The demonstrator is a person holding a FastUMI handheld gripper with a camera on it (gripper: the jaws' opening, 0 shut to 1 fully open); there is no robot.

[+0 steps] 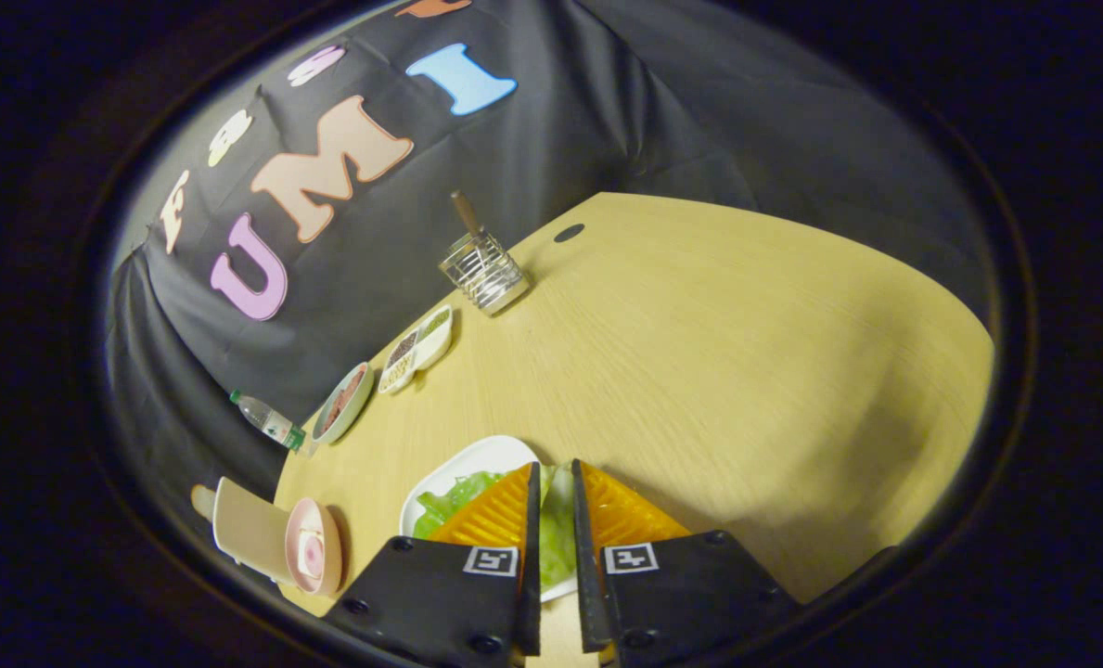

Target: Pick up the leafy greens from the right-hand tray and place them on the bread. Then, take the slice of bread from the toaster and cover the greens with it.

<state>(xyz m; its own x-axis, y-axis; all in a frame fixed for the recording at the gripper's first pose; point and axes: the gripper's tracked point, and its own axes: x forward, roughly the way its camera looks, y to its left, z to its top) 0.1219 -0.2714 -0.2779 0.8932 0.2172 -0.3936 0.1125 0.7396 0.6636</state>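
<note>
— What is your gripper (556, 482) doing?
— My fingers are squeezing nearly shut on greens (556, 538) lying in one white tray (477, 459).
— Other dishes?
— One bowl (345, 401), one three-part dish (417, 350), one wire holder (482, 269).

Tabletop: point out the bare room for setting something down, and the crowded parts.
Free: the wide bare table beyond the claw, past the wire holder. Crowded: the wall side, with divided dish, oval dish, bottle, toaster. The claw, nearly closed, hangs over the greens.
</note>
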